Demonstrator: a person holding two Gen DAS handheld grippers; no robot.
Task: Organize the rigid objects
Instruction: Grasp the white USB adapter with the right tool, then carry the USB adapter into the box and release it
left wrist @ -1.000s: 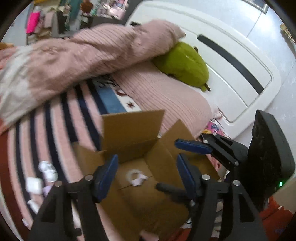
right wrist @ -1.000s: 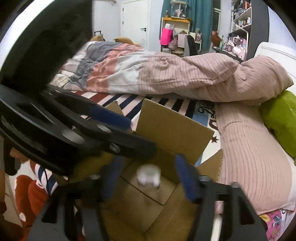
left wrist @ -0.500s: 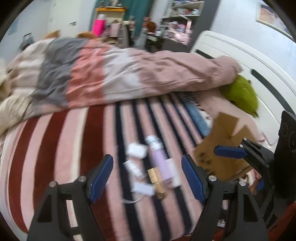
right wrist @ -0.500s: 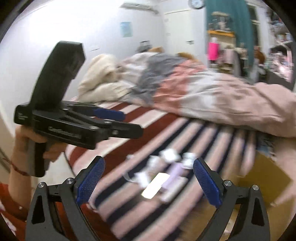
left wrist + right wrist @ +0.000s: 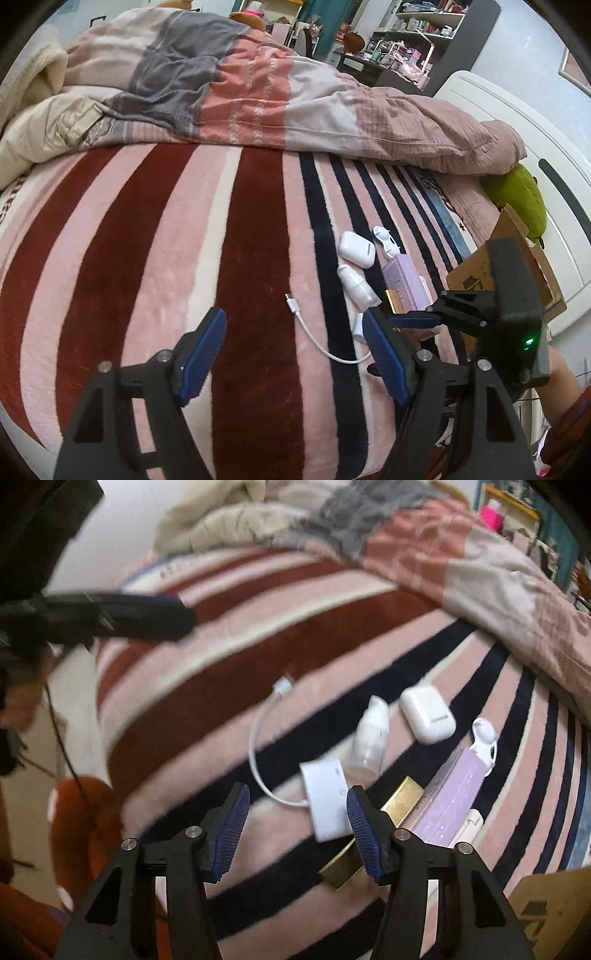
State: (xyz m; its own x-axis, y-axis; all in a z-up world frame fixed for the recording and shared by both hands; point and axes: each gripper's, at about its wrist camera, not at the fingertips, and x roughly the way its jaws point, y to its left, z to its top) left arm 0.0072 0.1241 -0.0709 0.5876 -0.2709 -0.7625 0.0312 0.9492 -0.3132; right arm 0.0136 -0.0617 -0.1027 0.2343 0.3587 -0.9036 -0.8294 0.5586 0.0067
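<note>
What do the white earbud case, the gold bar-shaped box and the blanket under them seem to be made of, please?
The earbud case looks like glossy hard plastic: smooth rounded corners with a soft sheen. The gold box has a metallic, reflective finish, though whether it is foil-covered card or metal is unclear. The striped blanket looks like plush fleece, with a fuzzy matte nap that dents around the items.

We see bare striped plush blanket (image 5: 155,236) from nine to twelve o'clock. At two o'clock, small white plastic items (image 5: 356,249) crowd together; the brown cardboard box (image 5: 517,251) blocks three o'clock, the rumpled pink-grey quilt (image 5: 258,92) twelve.
</note>
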